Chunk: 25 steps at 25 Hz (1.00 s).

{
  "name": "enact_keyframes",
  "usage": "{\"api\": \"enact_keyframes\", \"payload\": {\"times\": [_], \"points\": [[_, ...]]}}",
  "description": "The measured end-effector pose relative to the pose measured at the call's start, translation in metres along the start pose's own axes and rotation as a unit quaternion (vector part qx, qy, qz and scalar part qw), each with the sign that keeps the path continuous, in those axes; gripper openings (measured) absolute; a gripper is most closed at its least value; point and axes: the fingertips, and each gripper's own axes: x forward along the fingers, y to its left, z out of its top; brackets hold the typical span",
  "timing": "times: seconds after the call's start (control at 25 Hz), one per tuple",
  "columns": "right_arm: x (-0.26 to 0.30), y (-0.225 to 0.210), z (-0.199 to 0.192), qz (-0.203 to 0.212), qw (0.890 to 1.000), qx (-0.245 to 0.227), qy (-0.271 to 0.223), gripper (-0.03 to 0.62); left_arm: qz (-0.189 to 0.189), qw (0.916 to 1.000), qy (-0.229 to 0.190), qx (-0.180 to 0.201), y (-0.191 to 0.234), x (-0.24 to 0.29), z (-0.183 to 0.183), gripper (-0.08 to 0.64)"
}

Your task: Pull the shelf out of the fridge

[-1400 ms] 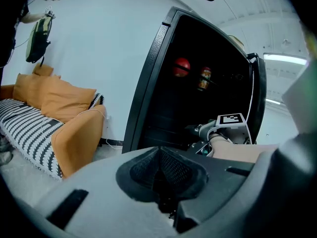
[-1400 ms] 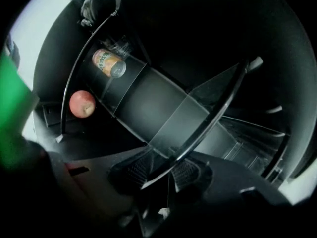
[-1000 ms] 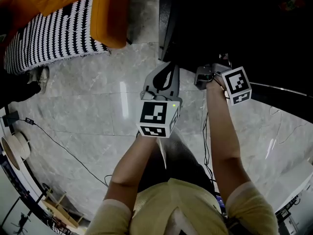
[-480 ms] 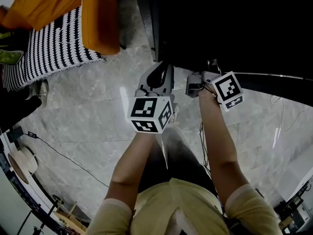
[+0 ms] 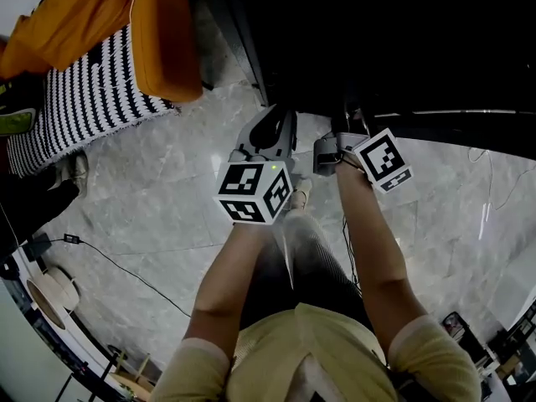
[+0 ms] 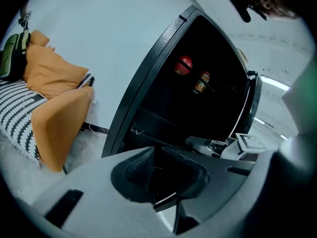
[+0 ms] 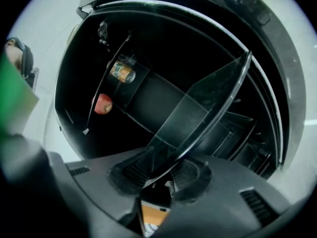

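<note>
The fridge [image 5: 377, 40] stands open and dark ahead of me. In the right gripper view a clear glass shelf [image 7: 198, 113] slants out of the fridge interior [image 7: 148, 58] down into my right gripper [image 7: 163, 176], whose pads are shut on the shelf's near edge. In the head view the right gripper [image 5: 342, 134] sits at the fridge's lower opening. My left gripper [image 5: 270, 134] hovers just left of it, shut and holding nothing; in its own view the left gripper [image 6: 157, 175] points at the fridge [image 6: 198, 108], with the right gripper [image 6: 213, 145] beside it.
A red apple [image 7: 103, 103] and a can [image 7: 121, 72] sit further inside the fridge. An orange chair [image 5: 163, 32] with a striped black-and-white cloth [image 5: 79, 99] stands at the left on the grey marble floor [image 5: 151, 199]. A cable [image 5: 126, 262] trails across the floor.
In the head view both grippers have shifted a little to the left. The right gripper stays at the fridge opening; the left stays shut beside it.
</note>
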Motion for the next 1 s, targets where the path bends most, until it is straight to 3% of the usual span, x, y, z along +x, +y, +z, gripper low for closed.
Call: {"api": "enact_keyframes", "payload": {"times": [0.28, 0.4, 0.68, 1.0], "points": [[-0.01, 0.001, -0.006, 0.003, 1.0, 0.0, 0.005, 0.106, -0.029, 0.9992, 0.01, -0.027, -0.006, 0.004, -0.006, 0.033], [-0.016, 0.001, -0.007, 0.005, 1.0, -0.003, 0.007, 0.106, -0.039, 0.9983, 0.015, -0.042, -0.007, 0.005, -0.007, 0.088], [-0.029, 0.002, -0.012, 0.008, 1.0, -0.005, 0.009, 0.106, -0.077, 0.9913, 0.012, -0.106, -0.016, 0.007, -0.009, 0.141], [-0.043, 0.004, -0.018, 0.008, 1.0, -0.012, 0.008, 0.106, -0.083, 0.9851, 0.008, -0.151, -0.014, 0.013, -0.011, 0.147]]}}
